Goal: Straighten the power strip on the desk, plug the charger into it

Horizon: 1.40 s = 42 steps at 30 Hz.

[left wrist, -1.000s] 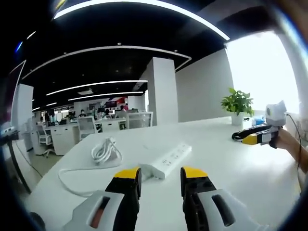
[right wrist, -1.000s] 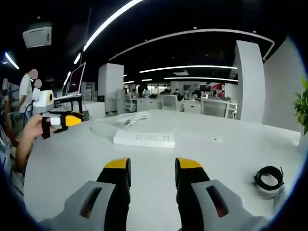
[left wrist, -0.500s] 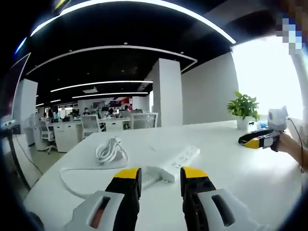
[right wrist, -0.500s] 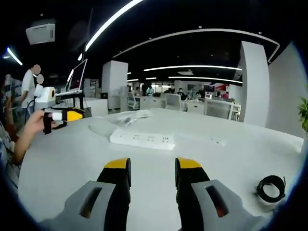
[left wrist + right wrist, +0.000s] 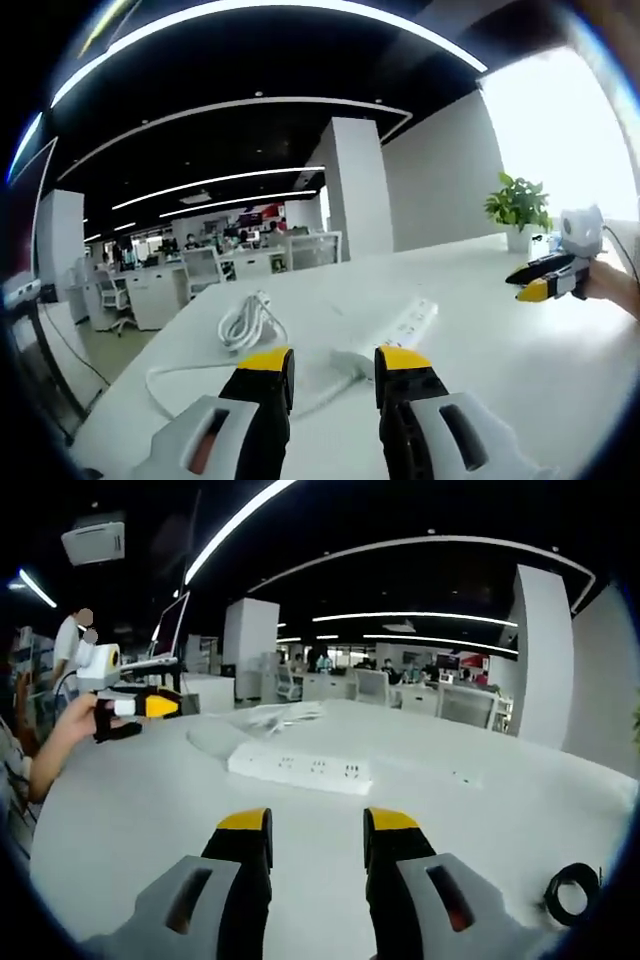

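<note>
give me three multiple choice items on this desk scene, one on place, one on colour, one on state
1. Where does the coiled white cable lie in the left gripper view?
A. left of the power strip
B. on top of it
C. on the floor

2. What colour are the gripper fingertips?
A. red
B. yellow
C. blue

3. How is the right gripper?
A. shut on the strip
B. shut on a plug
C. open, holding nothing

Key: 1 A, the coil rests on the desk to the strip's left; 2 B, yellow caps; 3 C, bare desk between its fingers.

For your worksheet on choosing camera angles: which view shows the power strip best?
The right gripper view: the power strip lies broadside, sockets visible along its length. In the left gripper view it runs away end-on, its near end between the jaws.
</note>
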### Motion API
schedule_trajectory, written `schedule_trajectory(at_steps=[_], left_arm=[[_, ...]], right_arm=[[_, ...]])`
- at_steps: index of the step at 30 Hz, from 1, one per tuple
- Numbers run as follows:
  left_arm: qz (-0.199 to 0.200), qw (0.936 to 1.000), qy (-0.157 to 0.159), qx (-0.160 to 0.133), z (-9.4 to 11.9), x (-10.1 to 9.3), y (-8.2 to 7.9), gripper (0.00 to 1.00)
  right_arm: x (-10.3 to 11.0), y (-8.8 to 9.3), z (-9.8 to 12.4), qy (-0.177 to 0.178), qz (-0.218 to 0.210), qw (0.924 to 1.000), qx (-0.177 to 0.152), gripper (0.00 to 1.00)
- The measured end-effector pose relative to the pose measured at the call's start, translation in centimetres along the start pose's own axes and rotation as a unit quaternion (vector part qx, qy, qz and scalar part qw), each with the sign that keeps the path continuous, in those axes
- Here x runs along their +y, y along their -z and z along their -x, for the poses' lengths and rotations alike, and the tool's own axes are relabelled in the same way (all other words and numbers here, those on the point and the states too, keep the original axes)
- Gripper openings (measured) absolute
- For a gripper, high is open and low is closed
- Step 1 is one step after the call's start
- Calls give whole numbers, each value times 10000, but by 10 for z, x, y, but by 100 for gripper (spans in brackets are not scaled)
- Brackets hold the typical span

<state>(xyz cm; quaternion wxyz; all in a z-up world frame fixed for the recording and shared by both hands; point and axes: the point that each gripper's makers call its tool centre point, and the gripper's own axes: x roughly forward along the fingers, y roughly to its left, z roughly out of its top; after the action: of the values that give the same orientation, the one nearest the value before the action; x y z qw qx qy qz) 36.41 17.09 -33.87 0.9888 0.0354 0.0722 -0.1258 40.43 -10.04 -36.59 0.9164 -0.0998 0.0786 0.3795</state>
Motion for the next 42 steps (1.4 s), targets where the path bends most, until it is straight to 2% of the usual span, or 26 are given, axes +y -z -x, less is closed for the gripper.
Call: schedule_trajectory(at_steps=[3, 6, 15, 26, 31, 34, 39, 42], left_arm=[[-31, 10000, 47, 45, -5, -2, -1, 33], [-96, 9998, 44, 145, -10, -4, 0, 33], [51, 9998, 96, 166, -20, -4, -5, 33], [210, 9997, -87, 71, -35, 8, -16, 33], [130, 9999, 17, 28, -46, 5, -19, 33], [121, 9999, 105, 22, -53, 1, -16, 32], [164, 9991, 331, 183, -62, -7, 2, 32], [65, 9991, 335, 233, -63, -8, 10, 32]], right_arm=[[-2, 0, -4, -19, 12, 10000, -12, 35], [-1, -6, -8, -102, 177, 9996, -194, 35], [-2, -3, -21, -181, 268, 9994, -113, 35], [-8, 2, -36, -237, 258, 9994, -11, 34], [-15, 5, -45, -239, 180, 9995, 36, 34], [-18, 6, -50, -267, 96, 9996, 53, 34], [-26, 7, -61, -258, 11, 9996, 69, 33], [-28, 9, -66, -267, -16, 9996, 88, 33]])
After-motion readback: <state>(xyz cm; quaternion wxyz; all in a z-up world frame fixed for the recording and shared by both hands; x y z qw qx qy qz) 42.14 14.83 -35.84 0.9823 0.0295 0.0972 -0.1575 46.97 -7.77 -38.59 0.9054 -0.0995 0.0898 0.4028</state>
